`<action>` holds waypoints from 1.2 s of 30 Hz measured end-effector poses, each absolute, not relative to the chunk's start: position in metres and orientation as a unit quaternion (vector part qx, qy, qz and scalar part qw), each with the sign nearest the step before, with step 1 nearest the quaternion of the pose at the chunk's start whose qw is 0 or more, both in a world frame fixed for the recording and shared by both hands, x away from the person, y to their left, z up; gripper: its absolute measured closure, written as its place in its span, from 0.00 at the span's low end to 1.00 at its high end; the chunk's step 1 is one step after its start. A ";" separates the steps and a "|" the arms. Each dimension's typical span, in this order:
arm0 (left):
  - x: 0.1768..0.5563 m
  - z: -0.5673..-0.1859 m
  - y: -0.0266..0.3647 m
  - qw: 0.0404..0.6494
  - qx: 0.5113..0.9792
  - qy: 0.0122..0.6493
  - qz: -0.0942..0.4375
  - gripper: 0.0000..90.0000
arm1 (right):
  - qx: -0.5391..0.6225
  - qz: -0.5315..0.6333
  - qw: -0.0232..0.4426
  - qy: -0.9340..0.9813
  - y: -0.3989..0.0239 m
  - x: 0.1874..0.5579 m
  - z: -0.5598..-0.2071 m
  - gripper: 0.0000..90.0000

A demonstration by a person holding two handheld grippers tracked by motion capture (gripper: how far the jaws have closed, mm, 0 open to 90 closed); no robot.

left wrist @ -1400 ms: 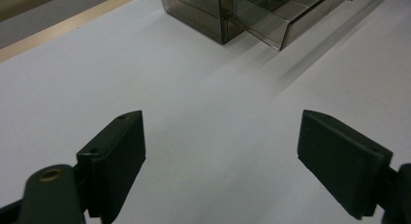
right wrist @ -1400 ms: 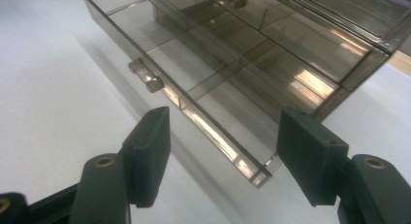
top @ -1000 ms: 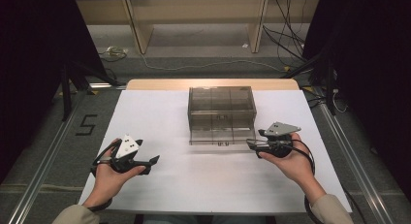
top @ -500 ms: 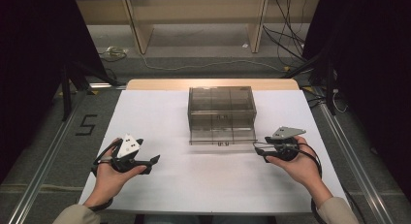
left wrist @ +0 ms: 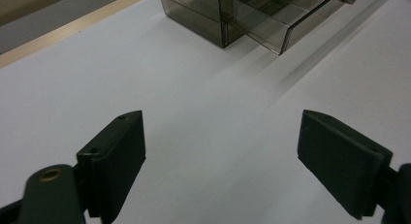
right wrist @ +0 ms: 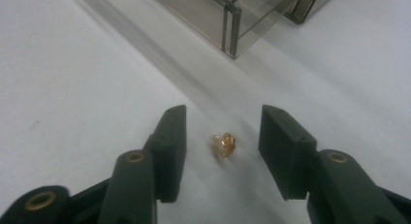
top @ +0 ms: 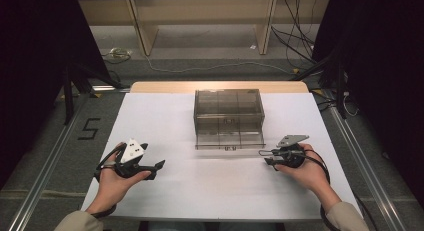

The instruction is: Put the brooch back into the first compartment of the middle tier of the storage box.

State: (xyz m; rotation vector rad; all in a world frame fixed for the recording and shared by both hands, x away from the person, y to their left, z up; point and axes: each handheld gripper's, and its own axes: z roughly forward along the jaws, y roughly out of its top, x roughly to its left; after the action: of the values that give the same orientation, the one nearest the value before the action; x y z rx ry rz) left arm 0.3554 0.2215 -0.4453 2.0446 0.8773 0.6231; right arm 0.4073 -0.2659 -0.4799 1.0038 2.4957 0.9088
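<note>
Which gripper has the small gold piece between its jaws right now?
The right gripper: a small gold object lies on the white table between its open jaws, untouched. The left gripper spans only bare surface.

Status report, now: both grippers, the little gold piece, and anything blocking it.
Left hand-held gripper open, empty, over bare white table cover. Right hand-held gripper open, jaws either side of small gold metal piece, not touching. Smoky transparent plastic drawer box beyond it; nothing blocking.

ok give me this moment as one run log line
left hand-held gripper: open, over bare white table | right hand-held gripper: open, straddling small gold object | smoky clear drawer box: lower drawer pulled out
</note>
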 end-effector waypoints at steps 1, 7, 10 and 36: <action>0.355 -0.445 0.222 0.404 0.809 0.348 0.247 0.19 | 0.348 0.314 0.148 0.871 -0.266 0.407 -0.481 0.66; 0.355 -0.445 0.222 0.405 0.809 0.347 0.247 0.19 | 0.351 0.317 0.138 0.870 -0.266 0.407 -0.482 0.73; 0.355 -0.445 0.222 0.405 0.809 0.347 0.248 0.19 | 0.363 0.322 0.134 0.864 -0.268 0.407 -0.482 0.79; 0.355 -0.445 0.222 0.406 0.808 0.347 0.248 0.19 | 0.380 0.327 0.150 0.852 -0.265 0.405 -0.475 0.89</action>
State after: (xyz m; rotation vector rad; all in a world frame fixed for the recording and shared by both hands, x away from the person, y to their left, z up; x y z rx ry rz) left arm 0.3548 0.2218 -0.4446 2.0389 0.8744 0.6252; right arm 0.4046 -0.2654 -0.4747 1.0909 2.4489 0.9388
